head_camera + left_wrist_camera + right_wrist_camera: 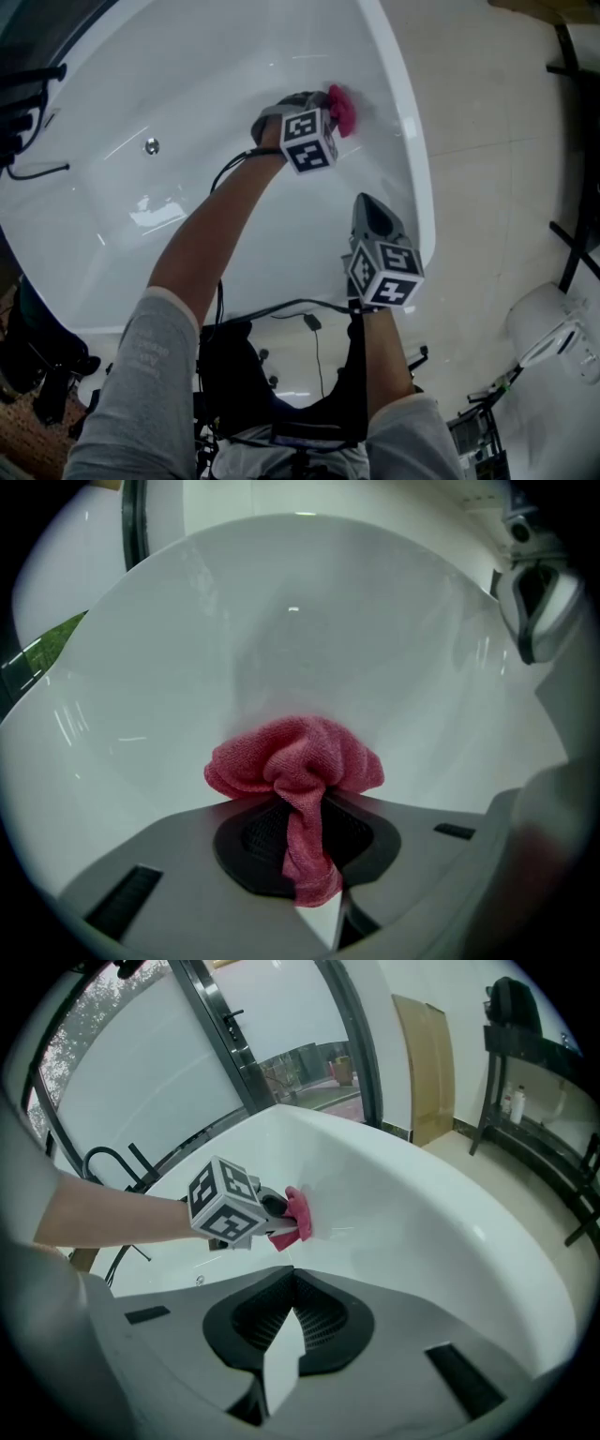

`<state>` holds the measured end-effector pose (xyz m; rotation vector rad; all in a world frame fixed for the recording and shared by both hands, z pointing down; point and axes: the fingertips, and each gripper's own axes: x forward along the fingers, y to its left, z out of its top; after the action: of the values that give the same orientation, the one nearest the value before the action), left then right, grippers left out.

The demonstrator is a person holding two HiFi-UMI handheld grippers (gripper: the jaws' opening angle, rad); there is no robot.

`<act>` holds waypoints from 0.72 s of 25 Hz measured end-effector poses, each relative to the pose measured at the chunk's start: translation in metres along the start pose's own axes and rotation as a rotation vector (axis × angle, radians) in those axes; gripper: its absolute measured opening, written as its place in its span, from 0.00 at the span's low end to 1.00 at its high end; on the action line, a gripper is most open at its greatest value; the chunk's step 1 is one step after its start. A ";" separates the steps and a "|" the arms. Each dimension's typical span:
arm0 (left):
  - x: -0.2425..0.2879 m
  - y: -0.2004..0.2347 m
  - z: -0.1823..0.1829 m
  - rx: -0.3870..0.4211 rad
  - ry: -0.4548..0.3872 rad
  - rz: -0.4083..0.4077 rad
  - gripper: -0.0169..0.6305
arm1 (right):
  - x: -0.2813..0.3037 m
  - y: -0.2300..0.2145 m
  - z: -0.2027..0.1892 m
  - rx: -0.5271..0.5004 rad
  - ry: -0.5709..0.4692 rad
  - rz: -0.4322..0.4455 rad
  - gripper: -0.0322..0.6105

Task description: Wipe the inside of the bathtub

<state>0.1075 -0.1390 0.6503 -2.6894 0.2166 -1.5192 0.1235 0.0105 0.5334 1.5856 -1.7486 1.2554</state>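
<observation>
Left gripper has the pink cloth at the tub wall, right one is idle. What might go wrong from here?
1. The left gripper pinches only a narrow strip of the pink cloth. Most of it bunches ahead of the jaws, so dragging along the bathtub wall may pull it free.
2. The black cable looping off that gripper may snag.
3. The right gripper, shut and empty, hovers near the rim and might knock it.

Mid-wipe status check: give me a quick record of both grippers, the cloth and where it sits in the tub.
left gripper: shut on pink cloth
cloth position: against the bathtub inner side wall, close under the rim
right gripper: shut, empty, held above the tub, apart from the cloth
task state: wiping with one gripper only
</observation>
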 end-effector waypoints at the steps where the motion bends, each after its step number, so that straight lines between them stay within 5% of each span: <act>1: -0.002 -0.014 0.004 0.015 -0.009 -0.021 0.12 | -0.002 0.000 -0.001 0.003 0.000 -0.002 0.06; 6: -0.008 -0.070 0.020 0.060 -0.035 -0.089 0.12 | -0.013 -0.002 -0.005 0.037 -0.005 -0.009 0.06; 10: -0.008 -0.072 0.020 0.059 -0.013 -0.128 0.12 | -0.020 0.001 -0.007 0.049 -0.011 -0.009 0.06; 18: -0.023 0.048 0.023 -0.100 0.015 0.017 0.12 | -0.028 -0.003 -0.006 0.061 -0.028 -0.009 0.06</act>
<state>0.1107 -0.1835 0.6140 -2.7441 0.3236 -1.5649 0.1308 0.0302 0.5143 1.6507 -1.7336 1.3001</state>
